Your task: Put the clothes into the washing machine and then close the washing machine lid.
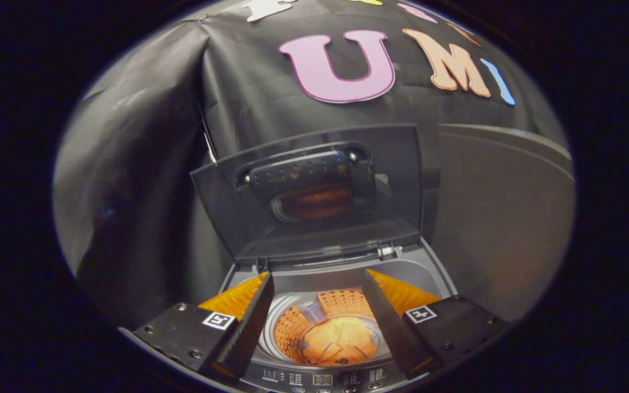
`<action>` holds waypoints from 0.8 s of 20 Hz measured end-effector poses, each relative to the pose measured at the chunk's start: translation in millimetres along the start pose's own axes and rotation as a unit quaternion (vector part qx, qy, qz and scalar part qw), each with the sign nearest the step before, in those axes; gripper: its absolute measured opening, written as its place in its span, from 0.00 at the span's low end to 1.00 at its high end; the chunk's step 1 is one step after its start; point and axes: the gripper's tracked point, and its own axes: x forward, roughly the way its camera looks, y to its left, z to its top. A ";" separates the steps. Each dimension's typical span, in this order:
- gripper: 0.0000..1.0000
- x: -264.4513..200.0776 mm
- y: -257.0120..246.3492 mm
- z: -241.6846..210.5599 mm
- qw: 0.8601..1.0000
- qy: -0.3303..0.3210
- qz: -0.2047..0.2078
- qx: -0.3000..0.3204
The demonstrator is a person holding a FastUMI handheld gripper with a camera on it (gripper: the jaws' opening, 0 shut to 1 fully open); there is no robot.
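The washing machine [439, 275] stands just below me with its dark see-through lid [314, 191] raised upright at the back. Down in the round drum [288, 330] lies a yellow-orange cloth [339, 341], resting on the bottom. My gripper [317, 275] hovers over the opening, open, with the fingers spread to either side of the drum mouth and nothing between them. The cloth shows in the gap between the fingers, well below them. A small grey fitting [313, 313] sits on the drum's far wall.
The control panel [322, 378] runs along the machine's near edge beneath the fingers. A plain grey panel [505, 229] stands to the right of the machine. Black cloth wall hangs behind and to the left.
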 end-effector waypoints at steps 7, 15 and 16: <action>0.97 -4.8 6.9 81.6 0.998 -0.063 0.003 -0.020; 0.97 17.0 26.3 169.0 0.989 -0.138 0.006 -0.060; 0.97 19.8 29.6 179.8 0.987 -0.149 0.003 -0.067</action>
